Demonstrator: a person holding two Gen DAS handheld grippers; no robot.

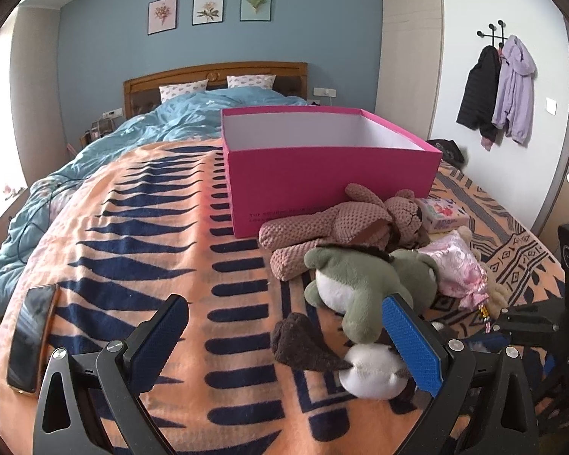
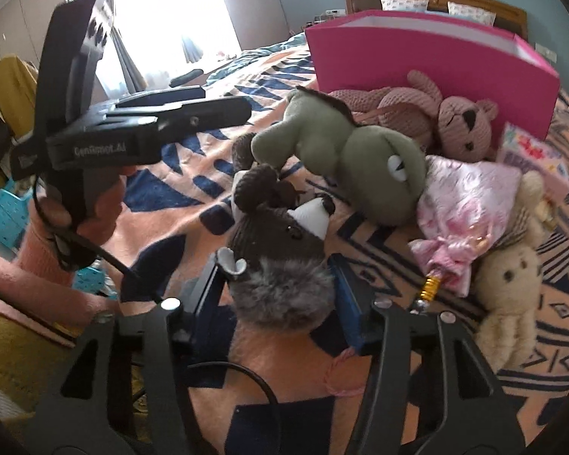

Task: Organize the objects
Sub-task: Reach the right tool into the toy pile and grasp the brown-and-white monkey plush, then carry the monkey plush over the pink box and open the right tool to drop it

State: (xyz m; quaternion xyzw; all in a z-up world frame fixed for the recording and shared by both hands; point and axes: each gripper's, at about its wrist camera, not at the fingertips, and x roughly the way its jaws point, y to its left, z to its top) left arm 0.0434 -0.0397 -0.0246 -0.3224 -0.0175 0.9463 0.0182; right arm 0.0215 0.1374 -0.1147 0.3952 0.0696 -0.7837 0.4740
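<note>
An open pink box (image 1: 322, 174) stands on the bed; it also shows in the right wrist view (image 2: 428, 60). In front of it lie a pink knitted bear (image 1: 345, 223) (image 2: 451, 117), a green plush frog (image 1: 364, 284) (image 2: 352, 151), a pink satin pouch (image 1: 459, 269) (image 2: 466, 208), a cream bear (image 2: 512, 276) and a brown and white plush animal (image 1: 322, 352) (image 2: 280, 250). My left gripper (image 1: 288, 337) is open, its right finger beside the frog. My right gripper (image 2: 277, 280) is shut on the brown plush animal's furry end.
A phone (image 1: 32, 337) lies on the orange patterned blanket (image 1: 140, 250) at the left. A small printed box (image 1: 444, 214) sits right of the knitted bear. A blue duvet (image 1: 140, 132) covers the bed's far end. Coats (image 1: 500, 91) hang on the right wall.
</note>
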